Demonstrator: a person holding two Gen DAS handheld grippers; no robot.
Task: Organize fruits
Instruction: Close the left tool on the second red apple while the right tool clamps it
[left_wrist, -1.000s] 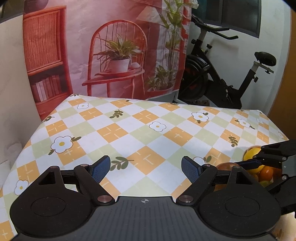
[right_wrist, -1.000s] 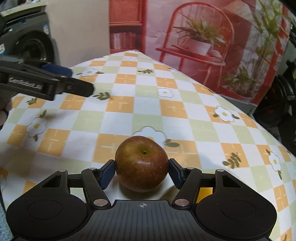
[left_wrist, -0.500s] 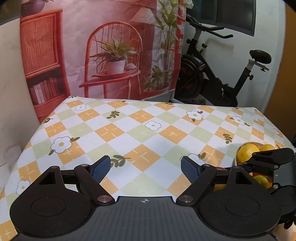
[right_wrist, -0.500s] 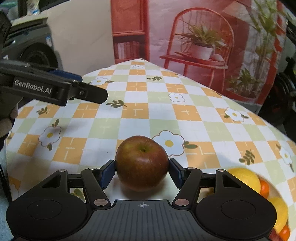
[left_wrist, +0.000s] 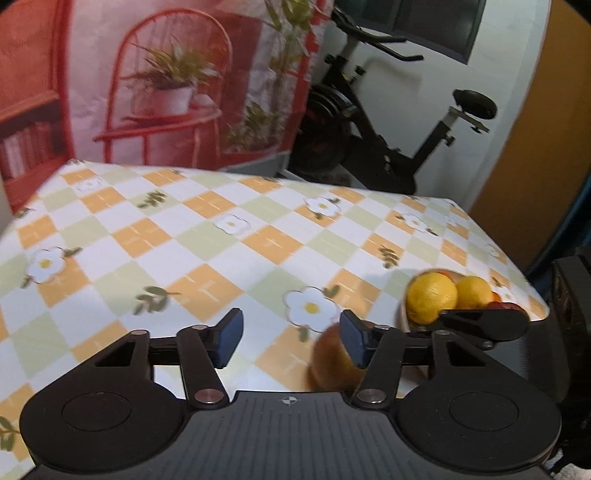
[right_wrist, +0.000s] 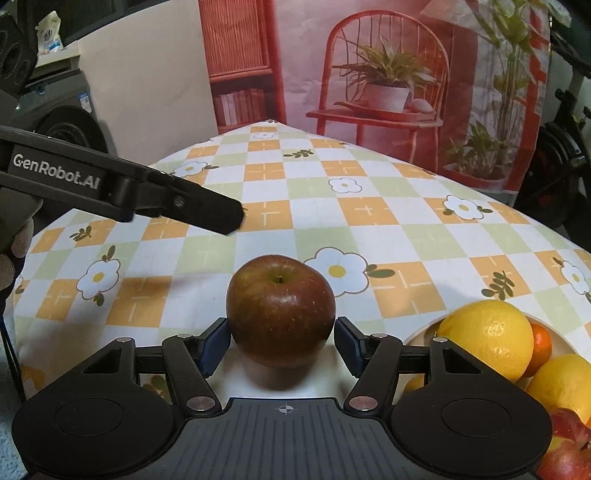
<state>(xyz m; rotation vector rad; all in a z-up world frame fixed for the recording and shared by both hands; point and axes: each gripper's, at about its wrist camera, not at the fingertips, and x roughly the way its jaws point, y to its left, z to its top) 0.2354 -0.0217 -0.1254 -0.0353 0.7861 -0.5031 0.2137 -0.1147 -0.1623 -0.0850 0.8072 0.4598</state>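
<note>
While white "GenRobot.AI" lettering is showing on the left claw (right_wrist: 207, 212) at upper left, its jaws have just been closing on nothing. Bottom centre, the right claw (right_wrist: 280, 341) is clamping the red apple (right_wrist: 280, 310), beside the fruit bowl (right_wrist: 424, 334).

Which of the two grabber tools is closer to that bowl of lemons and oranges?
The right. The right gripper, clamped on a red apple, sits just beside the fruit bowl. The left gripper, with nothing between its fingers, is farther off, beyond the apple from the bowl.
</note>
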